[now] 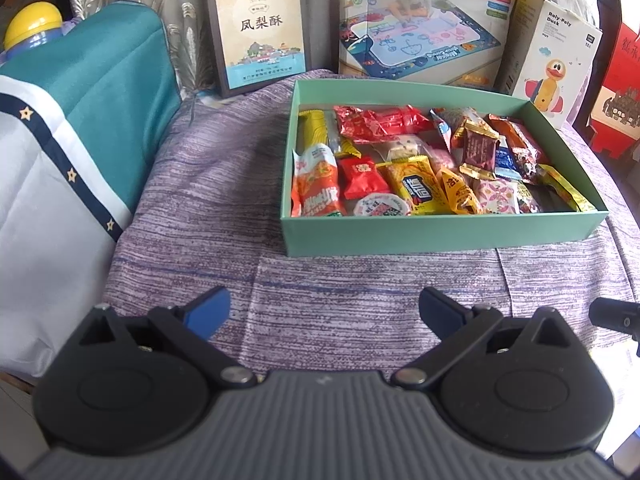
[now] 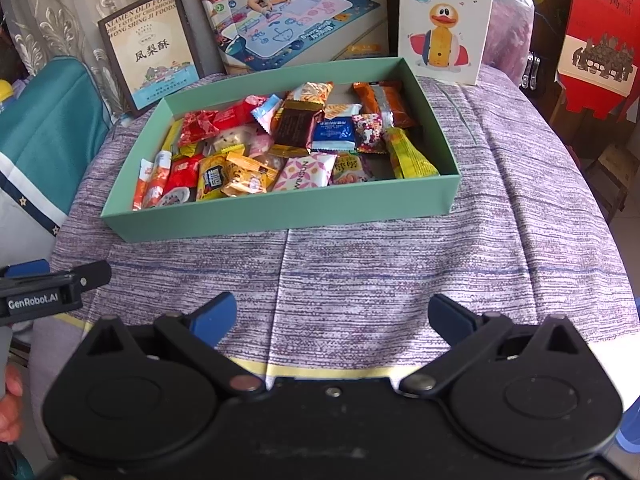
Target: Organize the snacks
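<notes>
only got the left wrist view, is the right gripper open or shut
observer: open, the right gripper holds nothing, its blue pads spread over the purple striped cloth, short of the mint-green cardboard box of wrapped snacks
operator: any bare cloth right of that box
observer: yes, a wide bare strip runs along its right wall, back to the white duck-print carton

Snacks (image 1: 404, 160) in box (image 1: 440, 232) on cloth (image 1: 224, 200)
</notes>
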